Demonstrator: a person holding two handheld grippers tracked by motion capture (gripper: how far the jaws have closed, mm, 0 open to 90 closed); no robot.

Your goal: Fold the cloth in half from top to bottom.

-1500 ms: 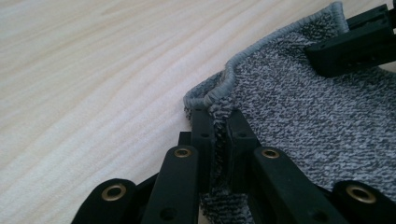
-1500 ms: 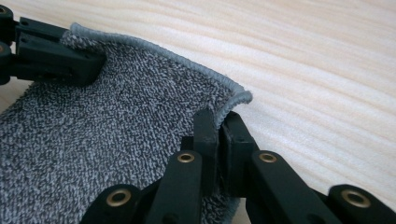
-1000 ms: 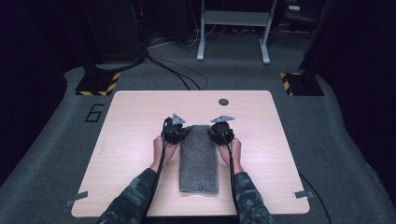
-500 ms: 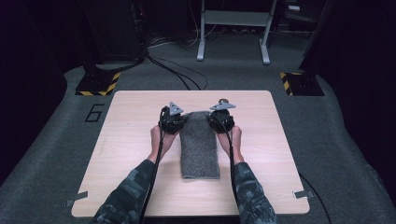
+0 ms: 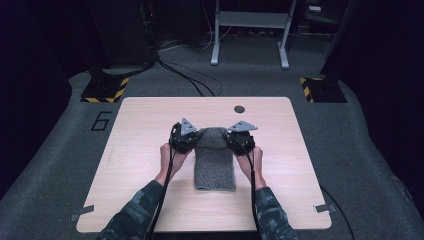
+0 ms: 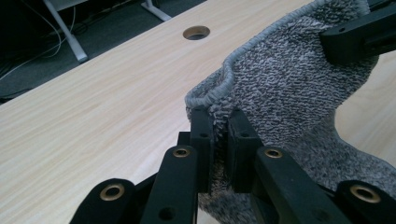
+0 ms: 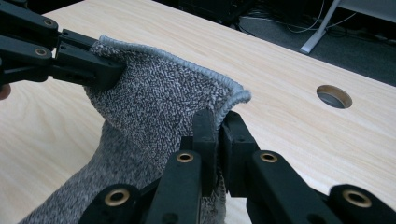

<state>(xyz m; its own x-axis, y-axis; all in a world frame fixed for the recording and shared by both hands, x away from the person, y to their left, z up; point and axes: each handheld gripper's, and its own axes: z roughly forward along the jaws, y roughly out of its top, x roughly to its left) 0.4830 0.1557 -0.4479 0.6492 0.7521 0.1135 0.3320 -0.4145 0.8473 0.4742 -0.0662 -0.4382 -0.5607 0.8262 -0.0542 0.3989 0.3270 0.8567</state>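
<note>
2 grippers w/ 1 towel (image 5: 215,159) between them: grey speckled terry, pale stitched hem, folded to a long strip. Near end lies flat on the table (image 5: 140,165), mid-table; far end is raised off the wood & sags between the grips. Left gripper (image 6: 219,135) has its jaws pinched tight on 1 far corner, right gripper (image 7: 217,135) likewise on the other. No containers; 1 round hole (image 5: 239,108) in the tabletop beyond.
</note>
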